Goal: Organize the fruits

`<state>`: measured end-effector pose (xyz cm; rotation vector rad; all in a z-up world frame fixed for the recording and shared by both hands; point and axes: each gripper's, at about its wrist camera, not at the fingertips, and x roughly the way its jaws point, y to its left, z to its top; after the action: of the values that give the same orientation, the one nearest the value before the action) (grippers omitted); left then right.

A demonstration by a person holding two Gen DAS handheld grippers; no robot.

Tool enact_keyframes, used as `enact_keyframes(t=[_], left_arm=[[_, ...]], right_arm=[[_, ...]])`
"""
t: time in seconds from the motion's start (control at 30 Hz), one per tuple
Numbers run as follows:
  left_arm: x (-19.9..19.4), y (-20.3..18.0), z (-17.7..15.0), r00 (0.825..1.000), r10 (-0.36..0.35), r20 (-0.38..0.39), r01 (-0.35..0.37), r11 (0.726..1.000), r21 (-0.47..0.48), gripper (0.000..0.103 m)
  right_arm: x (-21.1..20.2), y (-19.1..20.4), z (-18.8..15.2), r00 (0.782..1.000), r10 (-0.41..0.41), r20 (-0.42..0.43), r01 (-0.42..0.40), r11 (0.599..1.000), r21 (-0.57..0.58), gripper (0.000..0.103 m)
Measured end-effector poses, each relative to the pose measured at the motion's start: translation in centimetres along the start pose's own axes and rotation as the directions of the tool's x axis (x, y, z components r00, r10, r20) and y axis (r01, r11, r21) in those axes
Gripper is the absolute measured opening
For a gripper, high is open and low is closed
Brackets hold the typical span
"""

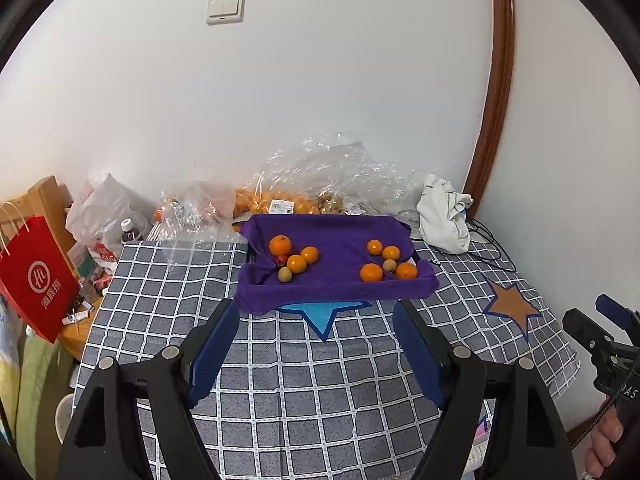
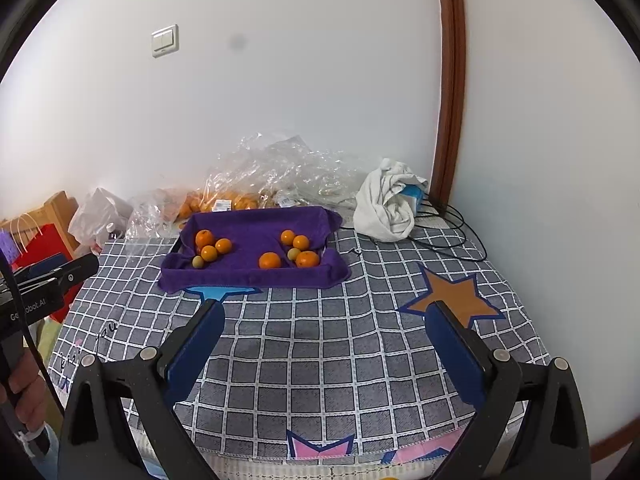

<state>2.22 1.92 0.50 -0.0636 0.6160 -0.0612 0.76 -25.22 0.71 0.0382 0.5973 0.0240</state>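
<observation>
A tray lined with a purple towel (image 1: 336, 236) (image 2: 256, 224) sits at the far side of the checked tablecloth. Its left half holds several oranges (image 1: 280, 245) (image 2: 204, 237), a small green fruit (image 1: 285, 274) (image 2: 197, 262) and a small red fruit (image 1: 281, 260). Its right half holds several oranges (image 1: 371, 272) (image 2: 269, 260) and a green fruit (image 1: 389, 265) (image 2: 293, 254). My left gripper (image 1: 316, 308) is open and empty, in front of the tray. My right gripper (image 2: 326, 310) is open and empty, further back and to the right; it also shows at the left wrist view's right edge (image 1: 600, 328).
Clear plastic bags with more oranges (image 1: 280, 200) (image 2: 236, 196) lie behind the tray against the wall. A crumpled white cloth (image 1: 444, 216) (image 2: 388, 204) and black cables (image 2: 452, 224) lie at the far right. A red paper bag (image 1: 38, 280) and clutter stand left of the table.
</observation>
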Motion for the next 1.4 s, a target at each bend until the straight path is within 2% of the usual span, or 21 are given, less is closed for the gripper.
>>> enact_keyframes(t=[0.63, 1.4], left_arm=[[-2.3, 0.3, -0.8, 1.0, 0.004, 0.02, -0.004, 1.0, 0.017, 0.078], [-2.7, 0.0, -0.6, 1.0, 0.0, 0.027, 0.0, 1.0, 0.013, 0.079]], right_arm=[[-1.1, 1.0, -0.8, 1.0, -0.002, 0.006, 0.002, 1.0, -0.005, 0.099], [-1.7, 1.6, -0.8, 1.0, -0.002, 0.011, 0.002, 1.0, -0.01, 0.099]])
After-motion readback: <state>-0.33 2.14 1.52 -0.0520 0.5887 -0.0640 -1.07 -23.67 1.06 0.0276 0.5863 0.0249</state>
